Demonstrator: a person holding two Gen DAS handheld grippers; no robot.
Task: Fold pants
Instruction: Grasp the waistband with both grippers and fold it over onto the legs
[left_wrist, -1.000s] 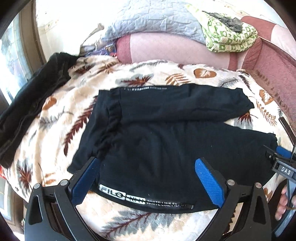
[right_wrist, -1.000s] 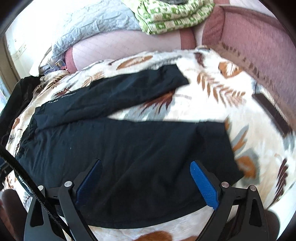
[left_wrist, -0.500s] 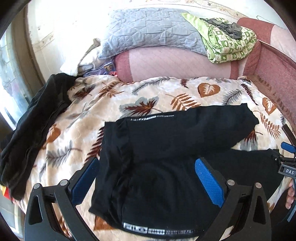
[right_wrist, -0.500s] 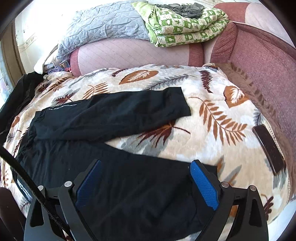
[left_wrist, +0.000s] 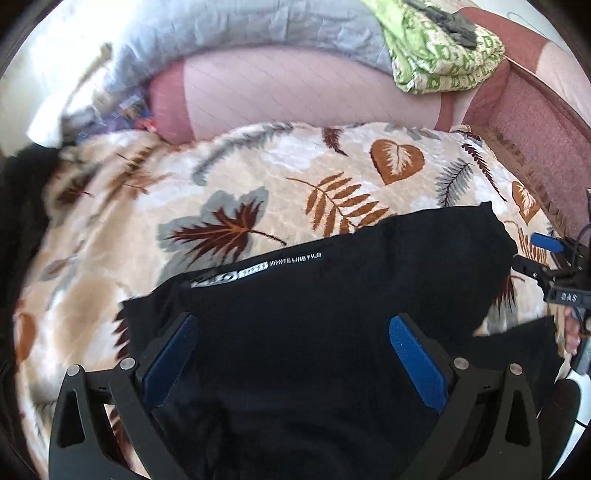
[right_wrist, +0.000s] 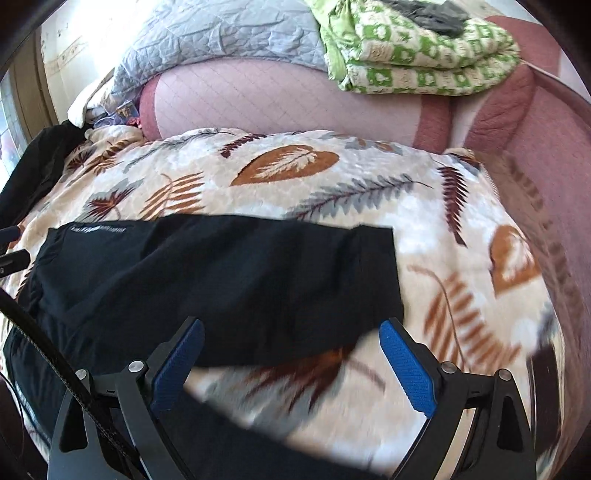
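Black pants lay on leaf-print blanket; left gripper and right gripper both gaped wide, gripping nothing.

Sunlit pink sofa, leaf-print blanket

Left gripper: your blue fingers are spread wide apart.
Right gripper: your blue fingers are wide apart too.
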